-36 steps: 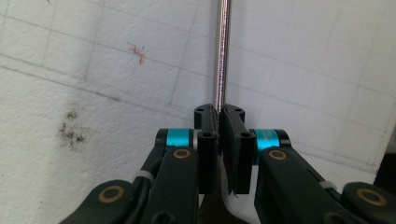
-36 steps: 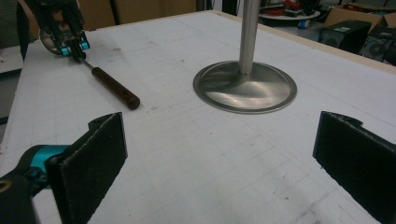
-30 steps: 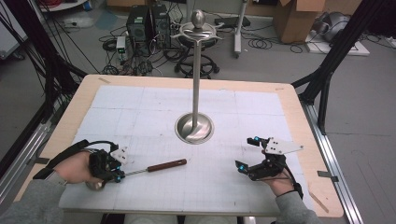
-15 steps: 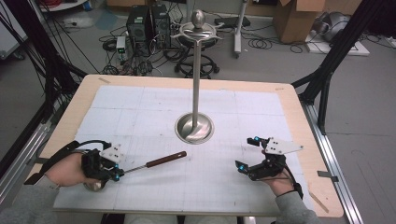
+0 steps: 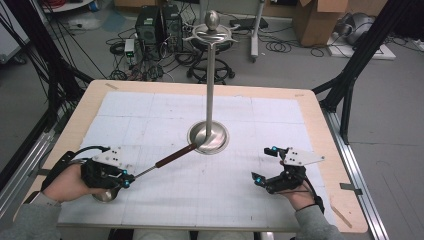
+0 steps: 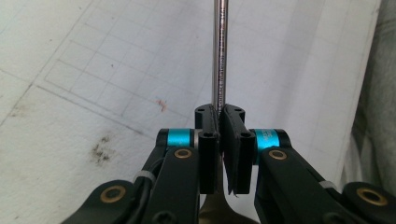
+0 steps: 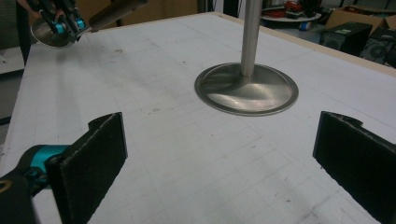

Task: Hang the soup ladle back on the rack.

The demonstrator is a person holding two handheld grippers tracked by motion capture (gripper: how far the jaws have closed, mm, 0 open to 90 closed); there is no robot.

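While left gripper [image 5: 125,181] clamps ladle [image 5: 150,167] shaft | right gripper [image 5: 265,165] agape, idle | advice: raise handle steadily toward stand [image 5: 208,136] hooks, counter [image 5: 200,200] clearance kept.

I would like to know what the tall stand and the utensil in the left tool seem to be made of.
Stand: probably polished steel; its round base mirrors light in the right gripper view.
Utensil: thin shiny metal shaft, clamped in the left tool; dark reddish-brown handle, maybe wood or plastic. The bowl end behind the hand also looks like metal.

Left claw [image 5: 125,181] grips ladle [image 5: 150,167]; handle tip reaches stand [image 5: 209,136].
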